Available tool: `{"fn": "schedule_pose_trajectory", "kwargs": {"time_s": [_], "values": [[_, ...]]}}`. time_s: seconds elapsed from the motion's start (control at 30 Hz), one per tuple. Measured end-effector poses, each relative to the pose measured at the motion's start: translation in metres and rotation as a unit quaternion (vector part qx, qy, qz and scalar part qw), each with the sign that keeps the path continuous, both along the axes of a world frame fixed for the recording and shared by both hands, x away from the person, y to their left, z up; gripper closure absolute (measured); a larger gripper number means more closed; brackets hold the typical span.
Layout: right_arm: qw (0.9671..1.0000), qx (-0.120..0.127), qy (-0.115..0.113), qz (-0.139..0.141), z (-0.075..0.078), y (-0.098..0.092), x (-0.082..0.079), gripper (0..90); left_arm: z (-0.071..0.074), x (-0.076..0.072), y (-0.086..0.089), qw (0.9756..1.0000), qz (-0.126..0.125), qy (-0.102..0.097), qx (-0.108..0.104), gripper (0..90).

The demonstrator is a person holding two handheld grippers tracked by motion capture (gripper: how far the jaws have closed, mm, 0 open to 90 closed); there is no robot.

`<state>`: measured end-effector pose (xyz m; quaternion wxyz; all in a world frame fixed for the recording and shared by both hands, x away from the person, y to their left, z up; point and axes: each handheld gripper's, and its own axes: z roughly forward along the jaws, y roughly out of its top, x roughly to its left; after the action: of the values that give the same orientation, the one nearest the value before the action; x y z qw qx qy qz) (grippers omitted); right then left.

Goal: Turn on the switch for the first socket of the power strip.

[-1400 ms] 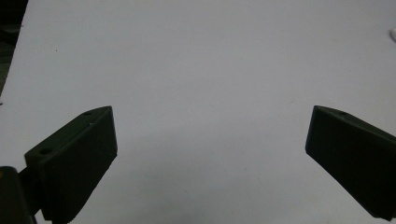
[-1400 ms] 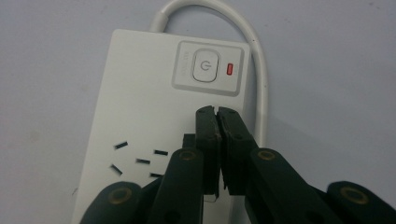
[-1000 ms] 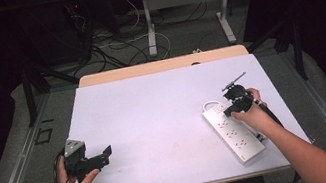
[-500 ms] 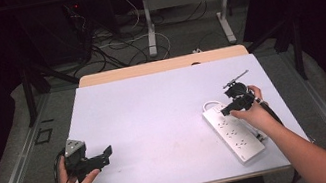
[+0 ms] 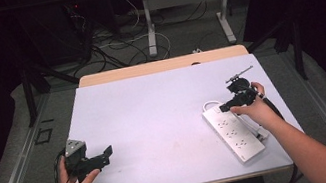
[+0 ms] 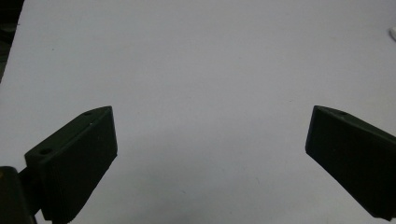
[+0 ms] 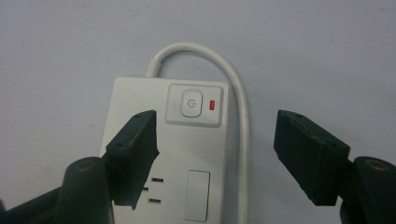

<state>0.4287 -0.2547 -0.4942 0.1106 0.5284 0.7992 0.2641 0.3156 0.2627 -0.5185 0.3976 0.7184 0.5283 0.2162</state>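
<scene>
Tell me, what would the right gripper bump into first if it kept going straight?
Probably the power strip. The right gripper, jaws just opened with nothing gripped, points at its switch end, near the button. How far off it hovers is hard to tell.

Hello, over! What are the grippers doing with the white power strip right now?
Right gripper just opened over power strip, nothing held. Red light on by its switch. Left gripper open over bare table. Nothing in the way.

My white power strip (image 5: 234,131) lies flat on the right side of the table, set diagonally. Its power button (image 7: 191,103) sits at the far end beside a red indicator light (image 7: 212,105), and its white cord (image 7: 236,88) loops back alongside it.
</scene>
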Motion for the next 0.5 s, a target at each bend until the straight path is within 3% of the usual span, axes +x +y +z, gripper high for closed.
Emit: {"fn": "schedule_pose_trajectory", "kwargs": {"time_s": [0.1, 0.13, 0.3, 0.33, 0.5], "values": [[1.0, 0.003, 0.002, 0.0, 0.0015, 0.0005, 0.0004, 20.1, -0.0001, 0.0001, 0.0, 1.0, 0.001, 0.0, 0.0, 2.0], [0.9999, 0.008, -0.003, -0.007, 0.0032, 0.0012, 0.0, 15.6, -0.0001, 0.0001, 0.0, 1.0, 0.001, 0.0, -0.001, 2.0], [0.9998, 0.002, -0.016, -0.009, 0.0055, 0.0016, 0.0, 12.1, -0.0001, 0.0001, 0.0, 1.0, 0.001, -0.001, 0.0, 2.0], [0.9997, 0.001, -0.019, -0.014, 0.0056, 0.0017, 0.0009, 4.3, -0.0001, 0.0, 0.0, 1.0, 0.002, 0.0, 0.0, 2.0], [0.9996, 0.004, -0.02, -0.018, 0.0065, 0.0, 0.0016, 2.4, 0.0001, -0.0002, 0.0003, 1.0, 0.003, -0.002, -0.002, 2.0]]}}
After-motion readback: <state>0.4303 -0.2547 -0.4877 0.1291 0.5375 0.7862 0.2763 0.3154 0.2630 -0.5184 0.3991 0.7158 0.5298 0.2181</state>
